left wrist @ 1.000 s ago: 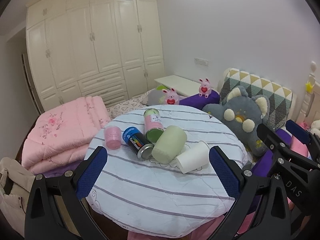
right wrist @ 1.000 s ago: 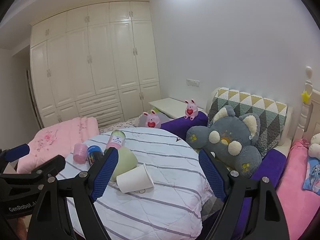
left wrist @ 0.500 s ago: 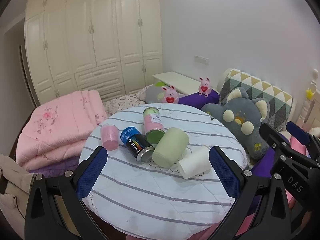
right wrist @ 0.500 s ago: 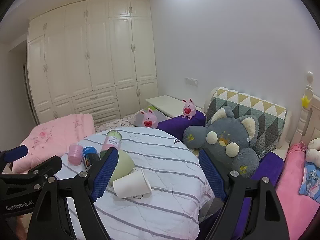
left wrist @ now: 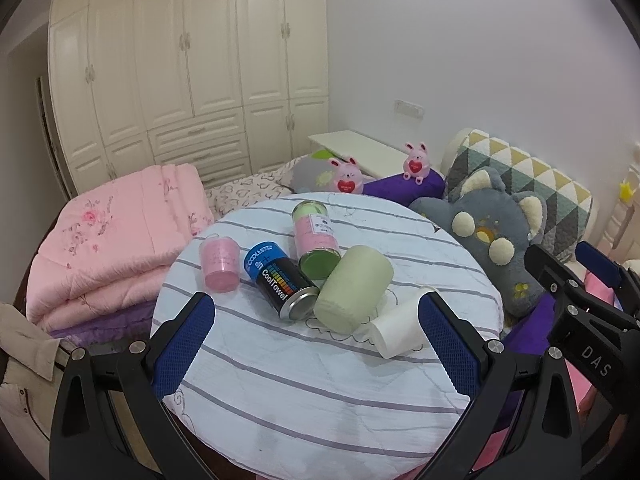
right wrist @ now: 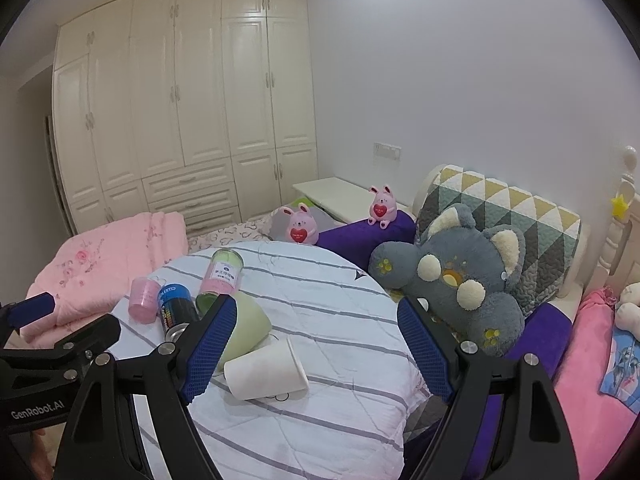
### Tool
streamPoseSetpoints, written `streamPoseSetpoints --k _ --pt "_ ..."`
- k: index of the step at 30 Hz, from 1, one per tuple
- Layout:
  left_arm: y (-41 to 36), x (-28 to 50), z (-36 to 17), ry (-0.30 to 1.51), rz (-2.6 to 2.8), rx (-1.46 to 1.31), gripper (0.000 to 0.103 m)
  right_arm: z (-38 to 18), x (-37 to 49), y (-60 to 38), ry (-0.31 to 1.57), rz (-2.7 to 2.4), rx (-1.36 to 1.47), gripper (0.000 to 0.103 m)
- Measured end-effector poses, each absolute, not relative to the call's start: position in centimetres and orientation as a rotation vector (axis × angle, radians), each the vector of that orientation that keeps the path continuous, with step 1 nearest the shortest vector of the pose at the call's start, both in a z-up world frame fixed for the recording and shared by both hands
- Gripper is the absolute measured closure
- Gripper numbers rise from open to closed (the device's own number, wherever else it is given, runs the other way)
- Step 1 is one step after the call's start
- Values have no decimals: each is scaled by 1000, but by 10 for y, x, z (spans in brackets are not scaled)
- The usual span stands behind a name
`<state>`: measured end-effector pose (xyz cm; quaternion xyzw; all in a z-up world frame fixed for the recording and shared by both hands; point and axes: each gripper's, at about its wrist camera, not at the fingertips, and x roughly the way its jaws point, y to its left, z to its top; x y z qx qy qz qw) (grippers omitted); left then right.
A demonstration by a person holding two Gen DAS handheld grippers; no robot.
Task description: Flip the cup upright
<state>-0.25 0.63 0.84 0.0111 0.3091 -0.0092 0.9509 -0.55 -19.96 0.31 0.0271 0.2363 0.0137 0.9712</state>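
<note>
A white paper cup (right wrist: 266, 374) lies on its side on the round striped table (right wrist: 332, 312), mouth toward the right. It also shows in the left wrist view (left wrist: 398, 330), partly behind my right finger there. A pale green cup (left wrist: 354, 288) lies on its side beside it, and shows in the right wrist view (right wrist: 246, 330). My left gripper (left wrist: 316, 354) is open and empty above the table's near side. My right gripper (right wrist: 316, 356) is open and empty, with the white cup between its blue pads, farther off.
A black-and-blue can (left wrist: 280, 280), a pink-labelled green canister (left wrist: 316, 238) and a pink cup (left wrist: 219, 264) also lie on the table. A folded pink quilt (left wrist: 108, 240) sits left. A grey plush toy (right wrist: 460, 284), pillows and two pink bunnies (right wrist: 302, 226) lie behind on the bed.
Both grippers have tilted down and moved slightly nearer the table. The objects on the table have not moved. Both grippers stay open.
</note>
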Motion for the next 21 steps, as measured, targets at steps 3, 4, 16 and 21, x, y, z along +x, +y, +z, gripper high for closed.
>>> streamPoseSetpoints --k 3,4,16,21 --pt "14 2 4 639 -9 10 0 0 -2 -199 486 24 56 19" --pt "17 3 2 644 -7 6 0 -2 0 -199 492 22 55 19" --pt "12 30 -30 746 -47 48 0 -22 24 -202 567 2 56 19" --pt "19 44 -42 788 -42 20 0 -30 33 -202 590 2 54 19"
